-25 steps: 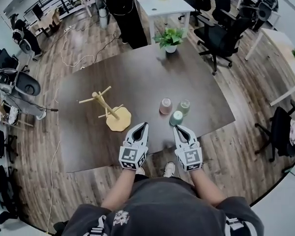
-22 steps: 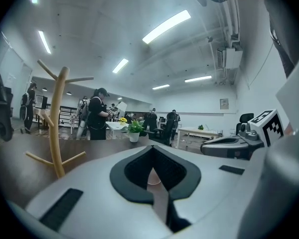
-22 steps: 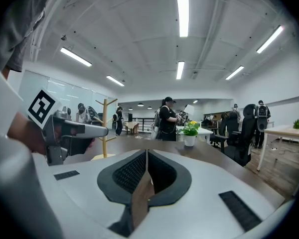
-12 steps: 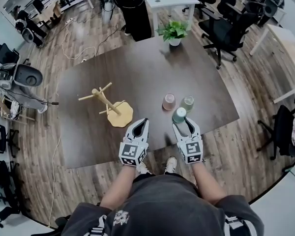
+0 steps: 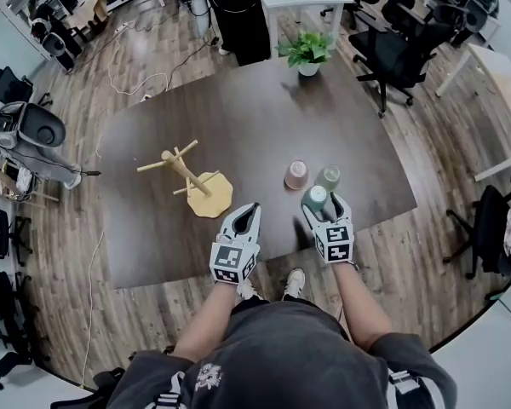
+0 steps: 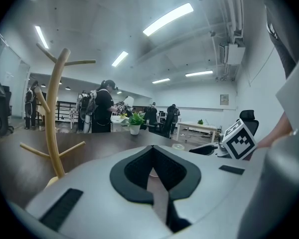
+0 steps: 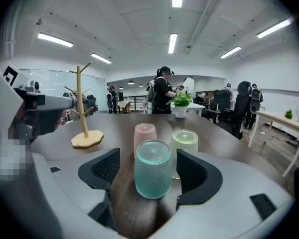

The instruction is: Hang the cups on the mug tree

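Head view, largest thing first?

— Dark table (image 5: 238, 118), wide, bearing everything. Then the mug tree (image 5: 186, 177), upright on its pale wooden base, every peg bare.

Cups, placed from the mug tree?

— All three off to its right, well apart from it, in a tight cluster. Pink cup (image 5: 296, 175) closest to the mug tree, green cup (image 5: 328, 177) farthest, teal cup (image 5: 315, 199) in front of both, toward the person. Each standing mouth down, long axis vertical.

Right gripper view, then. State of the right gripper (image 5: 325, 205)?

— Jaws opening, wide apart, one on either side of the teal cup. Pads clear of the glass on both flanks. Nothing held yet. Pink and green cups just behind, outside the jaws.

And the left gripper (image 5: 249, 210)?

— Between the mug tree and the teal cup, low over the near table edge. Jaws closed tip to tip, nothing in them. Nearer the mug tree than the right one, but idle.

The relation governing the coming move?

— Teal cup dead ahead of the right fingers and already bracketed, upright axis crossing the line of closure. Probably only a squeeze needed, then a lift and a long carry leftward to the mug tree. Risk of brushing the green cup just behind the right-hand jaw.
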